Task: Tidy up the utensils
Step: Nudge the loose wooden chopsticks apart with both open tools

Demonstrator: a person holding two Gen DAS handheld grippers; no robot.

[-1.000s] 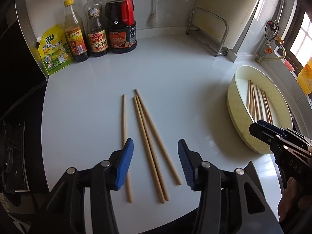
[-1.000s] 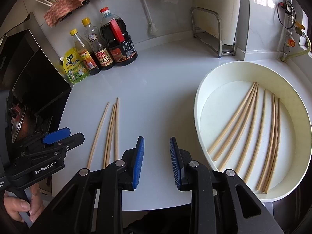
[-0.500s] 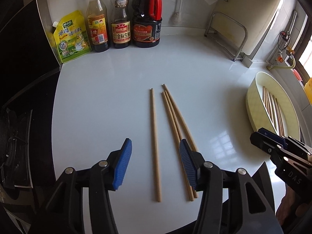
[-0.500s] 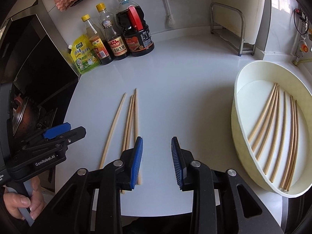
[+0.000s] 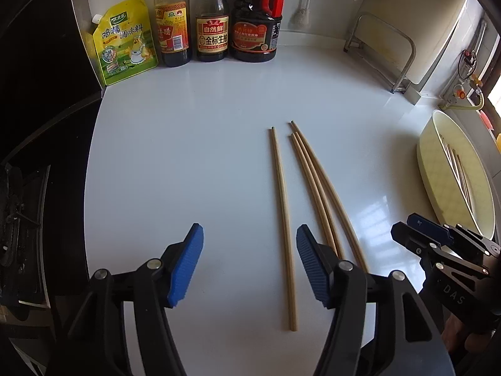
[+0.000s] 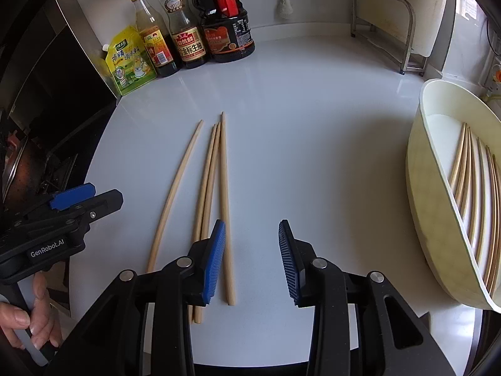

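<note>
Fingers (image 5: 194, 263) with ribbed blue pads opening above slender wooden chopsticks (image 5: 283, 219).

A home kitchen: beyond the jaws, dark glass sauce bottles (image 5: 213, 28) and a yellow-green seasoning pouch (image 5: 125, 42) stand against the white wall on a glossy white countertop (image 5: 194, 156); a black gas hob (image 5: 18, 219) lies left of them.

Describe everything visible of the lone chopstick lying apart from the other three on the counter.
The lone chopstick is a pale, wood-coloured, slender straight stick, seemingly bamboo. It lies flat on the white counter, thin end toward the bottles at the back, just left of the other three and touching nothing else. Its near part lies between the fingers of the left gripper, whose jaws are opening; no pad touches it.
</note>
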